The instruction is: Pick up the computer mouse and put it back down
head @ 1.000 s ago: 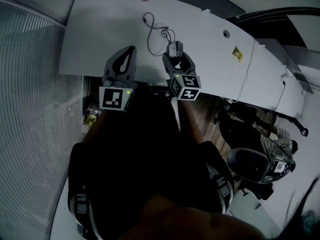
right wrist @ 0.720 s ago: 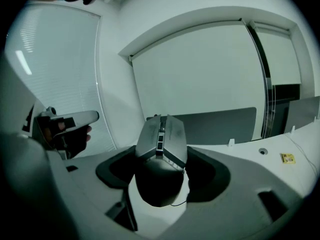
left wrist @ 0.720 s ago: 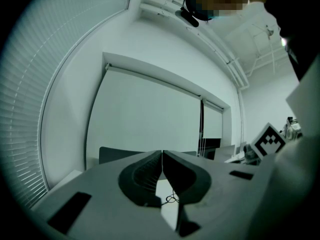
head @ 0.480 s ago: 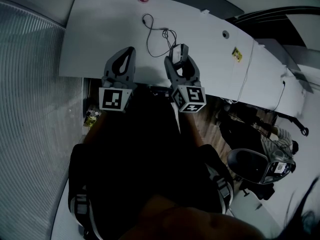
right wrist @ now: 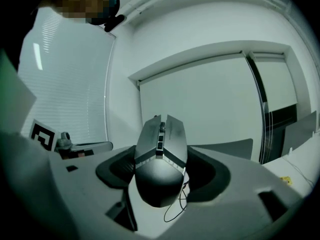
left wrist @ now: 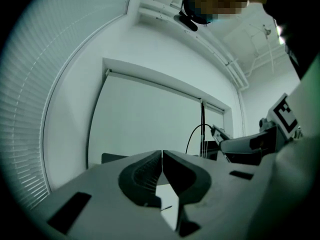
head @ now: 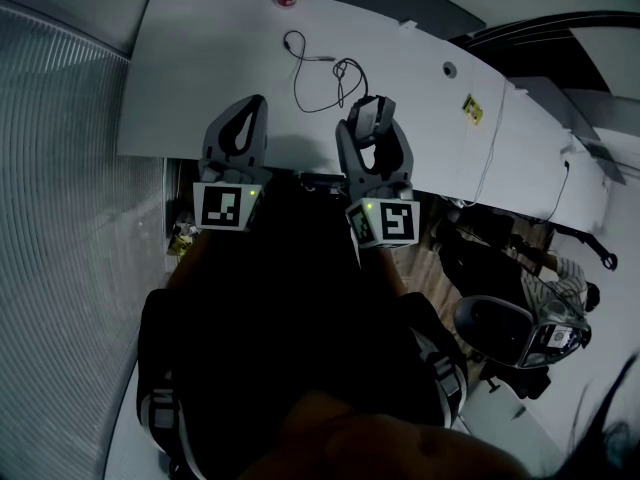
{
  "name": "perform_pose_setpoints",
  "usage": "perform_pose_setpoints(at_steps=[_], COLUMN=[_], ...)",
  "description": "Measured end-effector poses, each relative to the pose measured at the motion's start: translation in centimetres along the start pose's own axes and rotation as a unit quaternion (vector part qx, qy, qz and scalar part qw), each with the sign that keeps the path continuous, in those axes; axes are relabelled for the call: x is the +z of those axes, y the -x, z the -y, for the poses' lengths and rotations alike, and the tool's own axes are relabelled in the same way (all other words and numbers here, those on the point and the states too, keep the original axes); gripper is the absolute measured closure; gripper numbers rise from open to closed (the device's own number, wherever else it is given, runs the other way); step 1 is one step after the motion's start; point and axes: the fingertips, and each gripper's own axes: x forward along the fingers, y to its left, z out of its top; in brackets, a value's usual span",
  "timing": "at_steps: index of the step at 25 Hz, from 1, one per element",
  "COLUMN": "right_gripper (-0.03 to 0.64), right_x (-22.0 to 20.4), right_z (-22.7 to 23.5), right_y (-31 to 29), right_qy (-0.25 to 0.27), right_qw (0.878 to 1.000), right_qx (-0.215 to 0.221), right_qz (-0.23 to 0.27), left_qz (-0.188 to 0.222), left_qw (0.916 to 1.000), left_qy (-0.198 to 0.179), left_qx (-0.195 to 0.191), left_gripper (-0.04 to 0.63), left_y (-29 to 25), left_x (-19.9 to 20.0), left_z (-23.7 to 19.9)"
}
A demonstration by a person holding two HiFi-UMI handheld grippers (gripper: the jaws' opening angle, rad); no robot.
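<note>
We see our right gripper (head: 370, 130) clamped on the computer mouse (right wrist: 161, 156), holding it up off the white table (head: 200, 78) above the near edge, cable (head: 300, 73) trailing toward the far edge. Our left gripper (left wrist: 162, 159) hovers alongside, jaws pressed together on nothing

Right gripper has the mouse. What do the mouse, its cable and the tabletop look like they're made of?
Mouse: looks like hard plastic, with matte grey top panels and a darker rear hump showing a soft sheen.
Cable: thin, dark and flexible, probably rubber-coated, since it lies in loose loops.
Tabletop: smooth, flat and white, likely laminate or painted board; I can't tell which.
</note>
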Motion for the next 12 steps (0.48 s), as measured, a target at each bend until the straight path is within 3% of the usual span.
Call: perform_pose_setpoints(at_steps=[12], right_gripper=[0.328], right_x=[-0.02], right_z=[-0.29], right_y=[-0.34], right_qy=[-0.002], right_qw=[1.000], right_qx=[0.009], right_qz=[0.000], left_qz=[0.001], left_qw=[0.9999], left_qy=[-0.005], left_qx=[0.010], left_gripper=[0.589], left_y=[-0.07], left_x=[-0.05], left_z=[-0.62])
